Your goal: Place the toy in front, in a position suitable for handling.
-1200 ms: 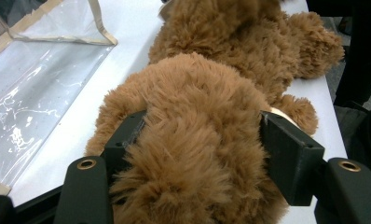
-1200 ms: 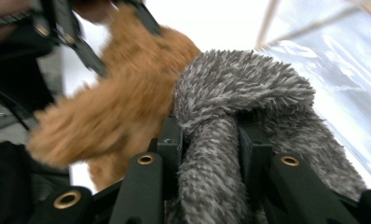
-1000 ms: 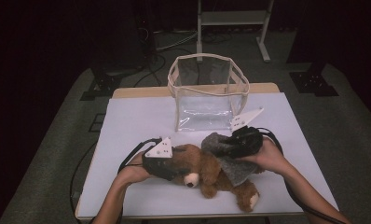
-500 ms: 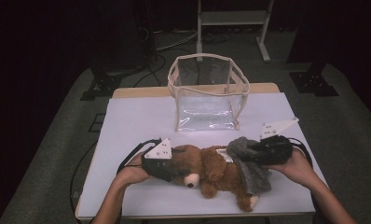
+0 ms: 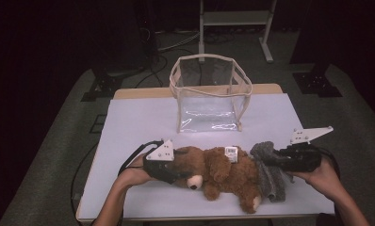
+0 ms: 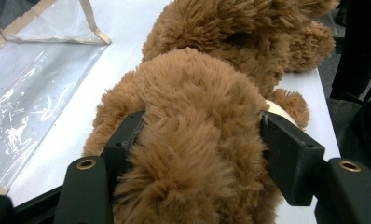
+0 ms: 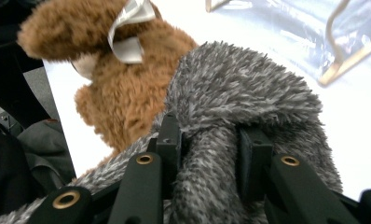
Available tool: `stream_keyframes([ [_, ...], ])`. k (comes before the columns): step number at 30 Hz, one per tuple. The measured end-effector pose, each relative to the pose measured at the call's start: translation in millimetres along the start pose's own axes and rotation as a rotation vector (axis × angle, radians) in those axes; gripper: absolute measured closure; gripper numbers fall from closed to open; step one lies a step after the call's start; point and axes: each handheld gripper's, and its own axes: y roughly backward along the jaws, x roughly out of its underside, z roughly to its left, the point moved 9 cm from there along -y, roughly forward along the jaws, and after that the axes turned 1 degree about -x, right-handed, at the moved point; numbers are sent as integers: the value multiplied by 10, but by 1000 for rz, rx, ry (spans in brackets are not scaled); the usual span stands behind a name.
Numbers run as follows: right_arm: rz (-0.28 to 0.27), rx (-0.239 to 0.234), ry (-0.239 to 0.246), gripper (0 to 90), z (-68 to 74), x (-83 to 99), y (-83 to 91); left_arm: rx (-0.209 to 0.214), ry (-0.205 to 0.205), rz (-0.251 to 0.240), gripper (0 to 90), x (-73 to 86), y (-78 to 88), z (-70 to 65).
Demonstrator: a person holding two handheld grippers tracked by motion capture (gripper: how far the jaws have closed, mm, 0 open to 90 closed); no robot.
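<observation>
A brown teddy bear (image 5: 221,172) lies on its side along the front of the white table (image 5: 143,117). My left gripper (image 5: 174,170) is shut on the bear's head (image 6: 193,140), fur bulging between the jaws. A grey fuzzy cloth (image 5: 269,176) drapes over the bear's legs at the right. My right gripper (image 5: 270,161) is shut on a bunched fold of that grey cloth (image 7: 211,154), just right of the bear (image 7: 127,88). A white tag (image 5: 231,151) sits on the bear's back.
A clear plastic bag with beige trim (image 5: 209,94) stands open at the table's far middle; its wall (image 6: 30,107) lies left of the bear in the left gripper view. Dark floor and a metal stand (image 5: 235,19) lie beyond the table.
My right gripper has pulled the grey cloth to the right, off the bear's body toward its legs. The left gripper and the bear's head have stayed put.
</observation>
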Motion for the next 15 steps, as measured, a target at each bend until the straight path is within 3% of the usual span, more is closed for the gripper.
stream_keyframes([
  [8,-14,9,61,664,-45,-475,-52,-1,-4,6,362,3,5,-8],
  [12,31,-29,67,665,-57,-609,-331,2,-4,3,362,7,7,-7],
  [15,66,-83,98,666,72,-624,-539,4,-4,2,362,15,12,-4],
])
